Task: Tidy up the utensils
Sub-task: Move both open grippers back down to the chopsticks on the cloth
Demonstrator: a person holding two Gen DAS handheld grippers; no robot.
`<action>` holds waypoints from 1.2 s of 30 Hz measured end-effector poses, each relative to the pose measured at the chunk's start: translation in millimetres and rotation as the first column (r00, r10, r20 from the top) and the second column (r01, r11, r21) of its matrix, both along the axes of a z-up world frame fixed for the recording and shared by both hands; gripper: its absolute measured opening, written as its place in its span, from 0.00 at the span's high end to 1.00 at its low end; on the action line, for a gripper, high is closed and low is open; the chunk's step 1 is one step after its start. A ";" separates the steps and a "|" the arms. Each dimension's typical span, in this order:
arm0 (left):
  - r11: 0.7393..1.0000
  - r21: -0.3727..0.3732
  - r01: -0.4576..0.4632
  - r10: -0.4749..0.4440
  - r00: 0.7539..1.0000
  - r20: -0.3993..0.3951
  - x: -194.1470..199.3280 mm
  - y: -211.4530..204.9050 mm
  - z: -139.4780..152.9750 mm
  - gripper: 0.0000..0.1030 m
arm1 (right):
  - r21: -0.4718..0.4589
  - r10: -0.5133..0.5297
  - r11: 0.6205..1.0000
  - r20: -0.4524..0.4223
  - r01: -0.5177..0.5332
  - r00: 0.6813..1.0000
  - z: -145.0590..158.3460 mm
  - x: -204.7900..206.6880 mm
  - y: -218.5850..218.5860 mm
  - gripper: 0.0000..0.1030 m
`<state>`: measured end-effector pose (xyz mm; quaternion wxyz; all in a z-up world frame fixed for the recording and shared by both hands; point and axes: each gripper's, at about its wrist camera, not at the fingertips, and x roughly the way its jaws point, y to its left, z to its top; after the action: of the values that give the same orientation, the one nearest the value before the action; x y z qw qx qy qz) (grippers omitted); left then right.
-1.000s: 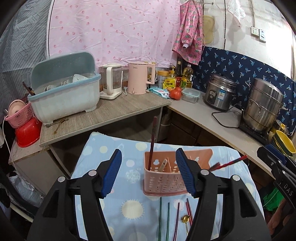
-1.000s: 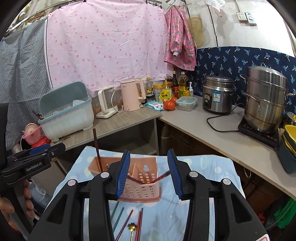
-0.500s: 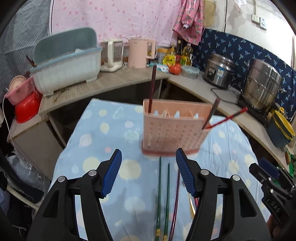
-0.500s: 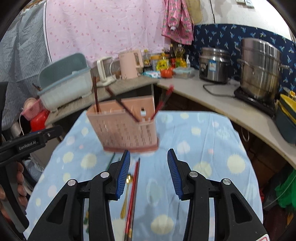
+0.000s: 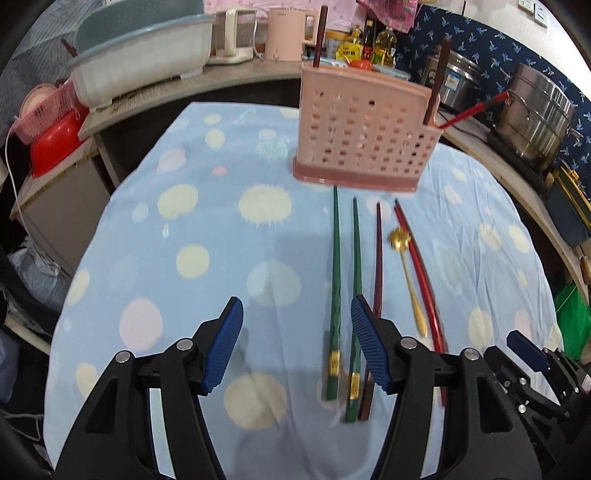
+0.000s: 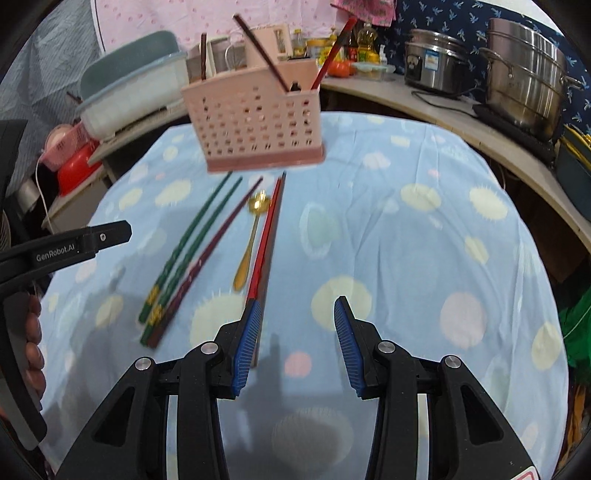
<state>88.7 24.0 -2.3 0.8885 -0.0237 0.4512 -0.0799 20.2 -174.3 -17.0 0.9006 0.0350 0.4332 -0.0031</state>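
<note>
The pink utensil caddy (image 5: 364,127) stands upright on the far part of the table (image 5: 192,236), which is covered by a light blue cloth with pale dots. Three chopsticks stand in the caddy: one dark stick (image 5: 319,35) at its left end, and one dark stick (image 5: 437,79) and one red stick (image 5: 476,109) leaning out at its right end.

On the cloth just in front of the caddy, the loose utensils lie side by side, pointing toward it. From left to right in the left wrist view: two green chopsticks (image 5: 336,288), one maroon chopstick (image 5: 377,266), a gold spoon (image 5: 408,273) with its bowl toward the caddy, and a red chopstick (image 5: 421,273). In the right wrist view a dark stick lies against the red one.

The left tongs (image 5: 295,347) are parted at a medium width and hold nothing; the thick ends of the green chopsticks appear between and below their blue pads (image 5: 369,350). The right tongs (image 6: 293,343) are parted somewhat narrower and are also empty; their left pad (image 6: 247,343) overlaps the near end of the red chopstick in view, and contact cannot be determined.

A person's hand (image 6: 33,347) grips the left handle at the left edge of the right wrist view.
</note>
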 end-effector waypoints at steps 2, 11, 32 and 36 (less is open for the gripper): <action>1.000 0.007 0.008 -0.008 1.000 -0.010 -8.1 -0.2 -7.2 0.44 | -0.007 0.006 1.000 -0.016 -0.007 1.000 -7.2 -4.9 2.1 0.60; 0.999 0.025 0.023 -0.021 0.998 -0.066 -31.1 2.3 -33.4 0.44 | -0.013 0.031 0.999 -0.048 -0.031 0.998 -19.6 -13.1 9.7 0.60; 0.998 0.032 0.052 -0.049 0.995 -0.081 -29.4 -5.4 -44.2 0.44 | -0.034 0.050 0.998 -0.080 -0.053 0.996 -33.9 1.4 20.2 0.67; 0.997 0.042 0.057 -0.054 0.996 -0.070 -26.9 -8.9 -46.2 0.45 | -0.034 0.057 0.998 -0.075 -0.059 0.996 -33.7 5.7 21.3 0.74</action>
<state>61.8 15.2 -48.5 0.8702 0.0060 0.4836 -0.0938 25.9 -153.0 -50.7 0.8841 0.0057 0.4670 0.0138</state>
